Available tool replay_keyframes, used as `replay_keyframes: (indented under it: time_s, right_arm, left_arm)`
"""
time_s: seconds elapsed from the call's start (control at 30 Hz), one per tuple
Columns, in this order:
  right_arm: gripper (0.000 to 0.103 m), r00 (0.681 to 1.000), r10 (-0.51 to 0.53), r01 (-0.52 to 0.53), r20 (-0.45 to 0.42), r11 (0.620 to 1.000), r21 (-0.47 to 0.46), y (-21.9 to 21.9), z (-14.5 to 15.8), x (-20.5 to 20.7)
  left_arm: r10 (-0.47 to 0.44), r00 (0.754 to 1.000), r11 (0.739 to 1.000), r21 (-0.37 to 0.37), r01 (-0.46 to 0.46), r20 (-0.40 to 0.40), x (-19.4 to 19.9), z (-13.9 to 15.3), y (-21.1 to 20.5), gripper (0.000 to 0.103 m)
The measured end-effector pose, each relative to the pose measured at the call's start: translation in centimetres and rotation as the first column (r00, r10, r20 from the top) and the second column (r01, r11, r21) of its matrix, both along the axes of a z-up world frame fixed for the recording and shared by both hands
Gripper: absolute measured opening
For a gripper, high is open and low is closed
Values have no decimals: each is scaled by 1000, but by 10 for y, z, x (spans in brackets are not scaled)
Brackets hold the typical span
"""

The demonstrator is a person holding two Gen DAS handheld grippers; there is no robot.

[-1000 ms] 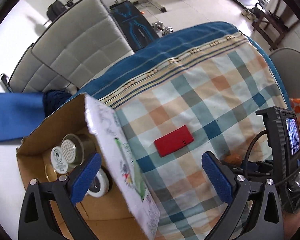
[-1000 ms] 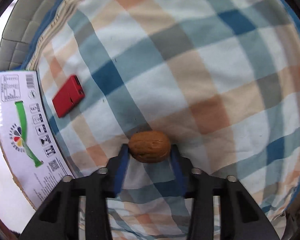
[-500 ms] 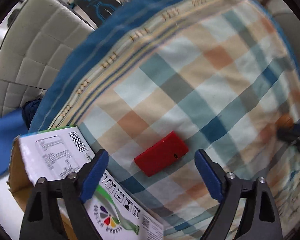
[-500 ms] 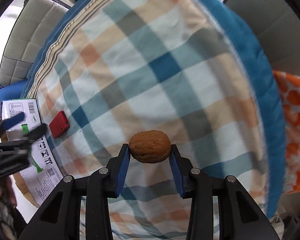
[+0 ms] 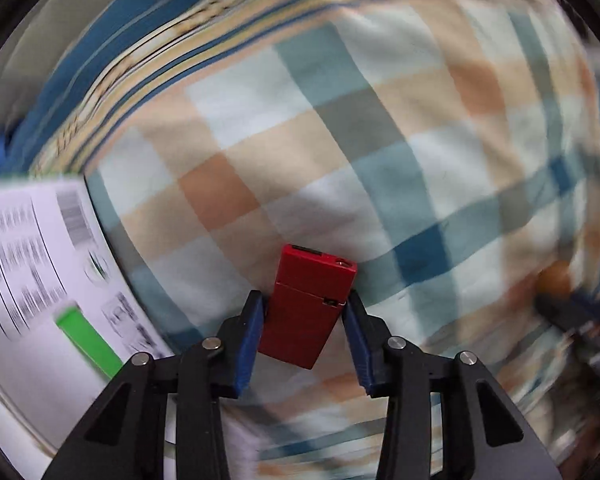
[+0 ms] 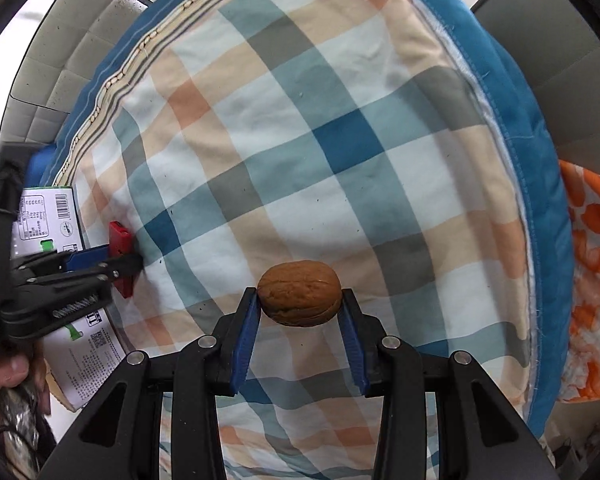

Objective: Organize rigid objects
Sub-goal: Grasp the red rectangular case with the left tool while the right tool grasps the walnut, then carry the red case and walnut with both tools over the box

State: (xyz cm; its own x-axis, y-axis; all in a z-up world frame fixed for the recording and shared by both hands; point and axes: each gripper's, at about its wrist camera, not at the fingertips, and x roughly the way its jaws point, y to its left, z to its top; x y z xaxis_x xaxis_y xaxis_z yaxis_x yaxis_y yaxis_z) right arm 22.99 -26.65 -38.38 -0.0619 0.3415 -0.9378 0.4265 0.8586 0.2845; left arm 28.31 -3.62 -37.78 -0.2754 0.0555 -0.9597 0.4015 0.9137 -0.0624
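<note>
Near the bed's box-side edge: your left gripper (image 5: pixel 305 318), jaws just closing, clamps the red case (image 5: pixel 310 306).
Mid-bed: your right gripper (image 6: pixel 299 307) clamps the walnut (image 6: pixel 299 293).

Flat red rectangular case (image 5: pixel 309 307) lies on the checked cotton cloth (image 5: pixel 340 152), just right of the printed white cardboard box (image 5: pixel 32 264); brown walnut (image 6: pixel 299 293) well to its right.

printed box (image 5: pixel 40 280) blurred, cut off at frame edge
</note>
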Motion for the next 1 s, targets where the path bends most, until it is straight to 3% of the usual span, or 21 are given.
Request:
replay_keyframes:
  time_s: [0.07, 0.13, 0.5, 0.6, 1.0]
  right_arm:
    - [42, 1000, 0, 0, -6, 1000, 5, 2, -5, 0]
    - [42, 1000, 0, 0, -12, 1000, 0, 8, -11, -1]
    - [43, 999, -4, 2, -50, 999, -38, 26, -36, 5]
    - [43, 999, 1, -3, -50, 999, -47, 30, -37, 9]
    - [43, 998, 25, -30, -62, 996, -80, 50, -36, 19]
  left_arm:
    - [104, 995, 993, -57, -105, -10, 2, 1, 10, 37]
    - [126, 992, 990, -56, -127, -5, 1, -1, 15, 38]
    - [-54, 993, 998, 25, 52, 105, -30, -1, -8, 37]
    - [-61, 992, 998, 30, 58, 114, -38, 0, -15, 32]
    - [-90, 987, 996, 39, 86, 134, -43, 1, -19, 33]
